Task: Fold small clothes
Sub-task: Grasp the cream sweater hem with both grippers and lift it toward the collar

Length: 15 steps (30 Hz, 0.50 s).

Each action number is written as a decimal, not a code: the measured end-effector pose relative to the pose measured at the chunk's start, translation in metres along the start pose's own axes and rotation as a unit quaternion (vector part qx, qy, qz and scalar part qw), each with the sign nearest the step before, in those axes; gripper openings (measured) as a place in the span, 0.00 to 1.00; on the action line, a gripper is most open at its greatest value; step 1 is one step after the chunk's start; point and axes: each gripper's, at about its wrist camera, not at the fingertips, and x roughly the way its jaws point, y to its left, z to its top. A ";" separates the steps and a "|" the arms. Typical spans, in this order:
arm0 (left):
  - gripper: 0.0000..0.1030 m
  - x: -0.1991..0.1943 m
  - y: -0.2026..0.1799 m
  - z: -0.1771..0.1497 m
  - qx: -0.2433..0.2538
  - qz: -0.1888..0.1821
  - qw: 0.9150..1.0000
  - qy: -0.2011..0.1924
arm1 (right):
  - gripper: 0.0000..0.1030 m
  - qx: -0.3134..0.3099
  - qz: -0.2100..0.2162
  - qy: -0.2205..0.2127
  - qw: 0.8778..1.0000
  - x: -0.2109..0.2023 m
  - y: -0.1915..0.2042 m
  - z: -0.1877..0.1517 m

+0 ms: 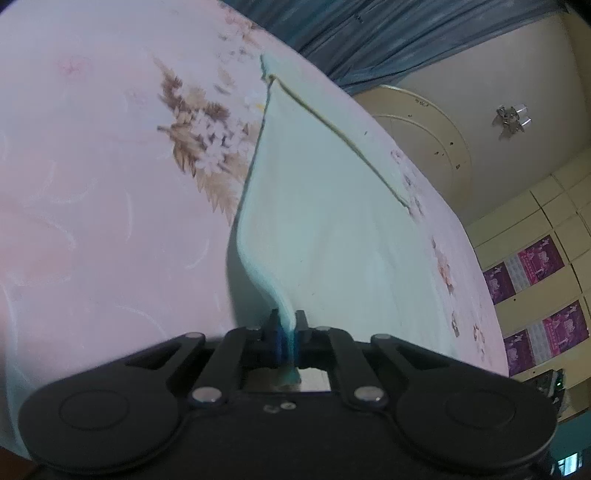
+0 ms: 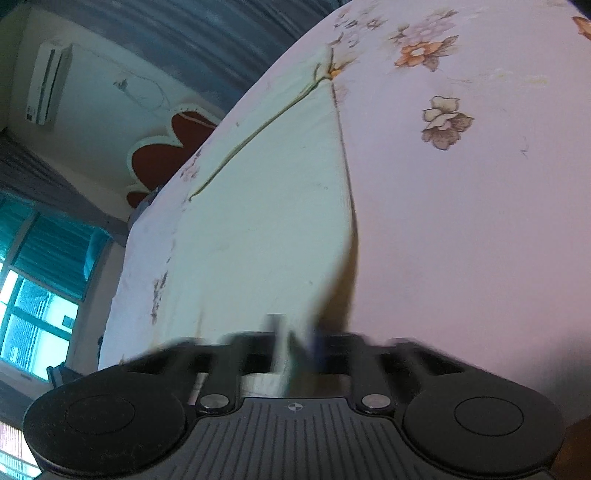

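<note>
Left gripper (image 1: 287, 326): jaws closed on near edge of the pale green cloth (image 1: 325, 206); fabric rises in a pinched ridge straight out of the pads; grip looks firm. Right gripper (image 2: 295, 343): view blurred at the tips, but jaws read as closed on the cloth (image 2: 266, 221) at its near edge, fabric seen between the fingers.

Cloth lies flat on the floral bed sheet (image 1: 92, 166), spread away from both grippers; only the two held corners lifted. Long axis runs fwd from the jaws toward the far hem, which carries a dark yellowish trim line (image 1: 332, 129); far corner points away, toward the blue curtain (image 1: 406, 33).

Key relation: whole body of cloth sits ahead of both jaws, left gripper on cloth's left side edge, right gripper on its right side edge; neither hand nearer the far hem, approx. equal.

Judgement: next move likely carries near edge fwd over to far hem; risk is uneven travel, skewing the fold.
</note>
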 end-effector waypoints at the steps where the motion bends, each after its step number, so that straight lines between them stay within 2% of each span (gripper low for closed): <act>1: 0.05 -0.007 -0.001 -0.001 0.004 -0.002 1.000 -0.019 | 0.03 -0.009 -0.002 -0.006 1.000 -0.003 0.003 0.001; 2: 0.05 -0.013 -0.002 -0.002 0.008 -0.006 0.999 -0.037 | 0.03 -0.016 0.002 -0.019 1.000 -0.010 0.006 0.002; 4: 0.05 -0.012 -0.003 -0.003 0.023 0.025 0.999 -0.030 | 0.02 -0.025 0.009 -0.036 0.999 -0.018 0.007 0.003; 5: 0.04 -0.005 -0.002 -0.003 0.026 0.040 0.999 -0.012 | 0.02 -0.033 -0.013 -0.023 0.999 -0.012 0.004 0.004; 6: 0.04 -0.003 -0.001 -0.002 0.018 0.039 0.999 -0.009 | 0.02 -0.032 -0.029 -0.007 0.999 -0.006 0.001 0.003; 8: 0.04 -0.010 -0.009 0.003 0.017 0.026 0.999 -0.029 | 0.02 -0.028 -0.025 -0.008 0.999 -0.006 -0.001 0.007; 11: 0.04 -0.024 -0.021 0.016 0.009 -0.004 0.998 -0.063 | 0.02 -0.042 -0.006 -0.046 0.998 -0.024 0.015 0.022; 15: 0.04 -0.030 -0.047 0.049 0.033 -0.015 0.993 -0.113 | 0.02 -0.089 -0.009 -0.096 0.991 -0.037 0.046 0.055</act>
